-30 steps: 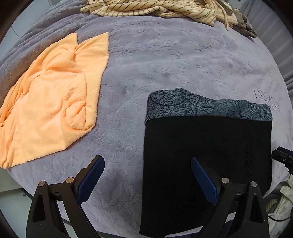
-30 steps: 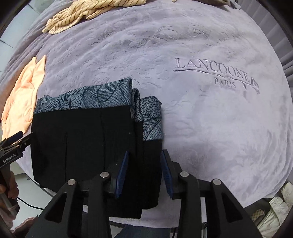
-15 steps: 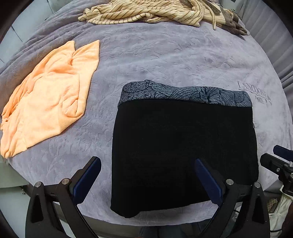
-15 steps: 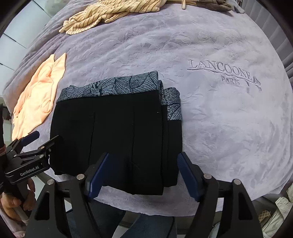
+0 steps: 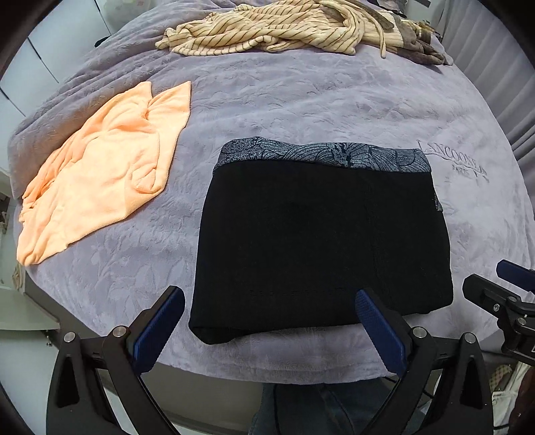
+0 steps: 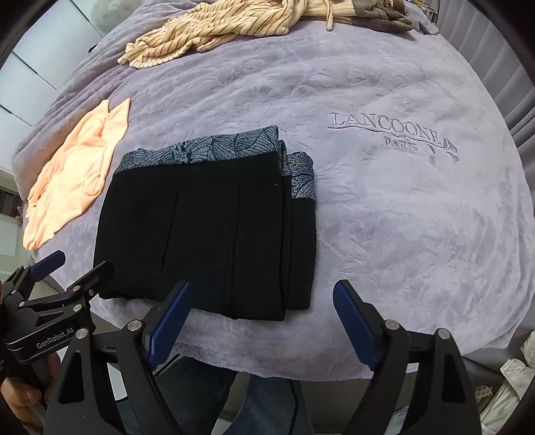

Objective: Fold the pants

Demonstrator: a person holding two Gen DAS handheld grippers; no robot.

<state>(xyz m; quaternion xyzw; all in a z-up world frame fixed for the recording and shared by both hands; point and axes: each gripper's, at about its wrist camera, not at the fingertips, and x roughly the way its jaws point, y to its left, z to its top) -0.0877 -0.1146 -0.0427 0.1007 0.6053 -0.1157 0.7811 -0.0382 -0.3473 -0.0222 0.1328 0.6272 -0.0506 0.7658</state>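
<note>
- Two tongs hang above the near blanket [image 5: 301, 100] edge: left tongs [image 5: 267, 326] released; right tongs [image 6: 260, 319] opening, nothing between the jaws.
- Pants [image 5: 321, 241] lie folded on the blanket just beyond, touching neither.
- Orange cloth [image 5: 100, 174] left; striped garment [image 5: 267, 30] far.

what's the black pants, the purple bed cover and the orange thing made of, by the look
Black pants: probably matte ribbed knit, faint lengthwise lines, grey leaf-print waistband. Purple bed cover: likely plush fleece or velvet, soft sheen, embossed leaf pattern, stitched lettering. Orange cloth: looks like fuzzy fleece or terry, napped and limp.
</note>
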